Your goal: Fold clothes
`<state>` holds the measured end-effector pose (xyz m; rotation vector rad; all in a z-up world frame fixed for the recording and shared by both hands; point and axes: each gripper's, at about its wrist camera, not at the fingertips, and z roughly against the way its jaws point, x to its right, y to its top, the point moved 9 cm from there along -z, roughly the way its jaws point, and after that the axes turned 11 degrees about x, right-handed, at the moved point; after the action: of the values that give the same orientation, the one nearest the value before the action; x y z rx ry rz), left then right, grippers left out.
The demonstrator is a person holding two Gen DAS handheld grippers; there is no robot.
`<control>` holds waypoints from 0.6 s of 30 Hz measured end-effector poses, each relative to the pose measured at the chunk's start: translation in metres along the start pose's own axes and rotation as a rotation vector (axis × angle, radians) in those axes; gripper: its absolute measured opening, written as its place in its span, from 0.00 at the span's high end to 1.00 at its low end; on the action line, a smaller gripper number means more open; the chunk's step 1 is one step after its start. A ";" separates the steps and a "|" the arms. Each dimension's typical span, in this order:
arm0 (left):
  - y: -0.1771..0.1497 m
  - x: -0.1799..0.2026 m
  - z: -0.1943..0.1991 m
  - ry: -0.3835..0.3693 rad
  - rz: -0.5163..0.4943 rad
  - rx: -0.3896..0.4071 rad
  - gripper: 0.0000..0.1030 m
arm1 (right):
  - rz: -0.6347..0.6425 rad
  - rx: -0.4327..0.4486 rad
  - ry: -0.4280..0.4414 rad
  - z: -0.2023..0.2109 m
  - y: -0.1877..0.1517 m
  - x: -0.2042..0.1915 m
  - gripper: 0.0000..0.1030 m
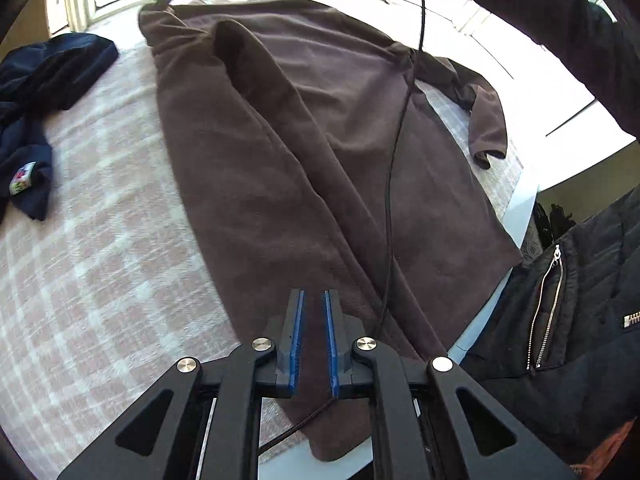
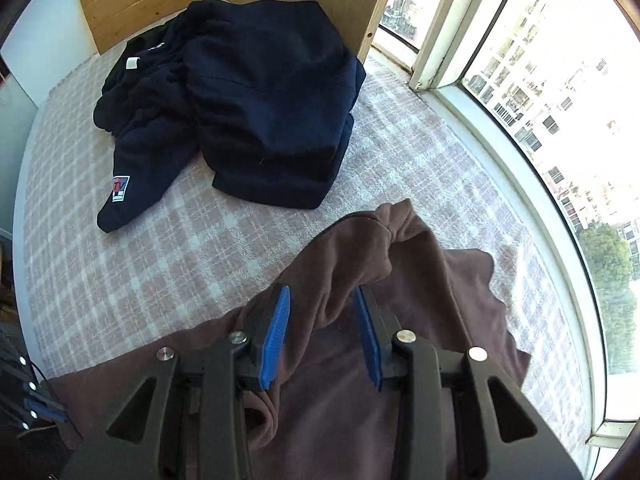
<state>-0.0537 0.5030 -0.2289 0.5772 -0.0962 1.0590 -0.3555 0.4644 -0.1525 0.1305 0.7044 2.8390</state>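
1. Navy garments [image 2: 248,112] lie heaped at the left on the checked bed cover [image 2: 160,248]
2. The brown top [image 1: 304,152] lies spread across the middle
3. The left gripper [image 1: 314,294] hovers over it, narrowly parted and empty
4. The right gripper [image 2: 322,300] stands wide, a brown fold bunched between its fingers

Brown garment [image 1: 280,140], navy clothes [image 2: 256,100] with a red-white-blue patch, pink-and-white checked bedcover [image 1: 100,260] — blue gripper pads [image 2: 276,332]

Brown fleece garment [image 1: 304,152] lies rumpled lengthwise (one sleeve splayed).
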 end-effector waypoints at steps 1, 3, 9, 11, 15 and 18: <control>-0.011 0.007 -0.013 -0.027 -0.007 -0.049 0.92 | 0.001 -0.007 -0.009 -0.003 -0.001 0.003 0.68; -0.018 0.018 -0.016 -0.034 -0.051 -0.007 0.85 | 0.002 -0.021 -0.027 -0.010 -0.003 0.008 0.68; -0.016 0.013 -0.010 -0.088 0.031 0.014 0.85 | 0.005 -0.064 -0.081 -0.029 -0.010 0.025 0.68; -0.016 0.013 -0.010 -0.091 0.022 0.009 0.85 | 0.006 -0.078 -0.099 -0.035 -0.012 0.031 0.66; -0.019 0.010 -0.012 -0.101 0.015 0.002 0.85 | 0.008 -0.106 -0.135 -0.048 -0.017 0.042 0.66; -0.021 0.008 -0.012 -0.104 0.012 0.008 0.85 | -0.002 -0.112 -0.148 -0.053 -0.018 0.049 0.66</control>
<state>-0.0347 0.5077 -0.2452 0.6393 -0.1871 1.0408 -0.4067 0.4670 -0.2059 0.3178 0.5128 2.8230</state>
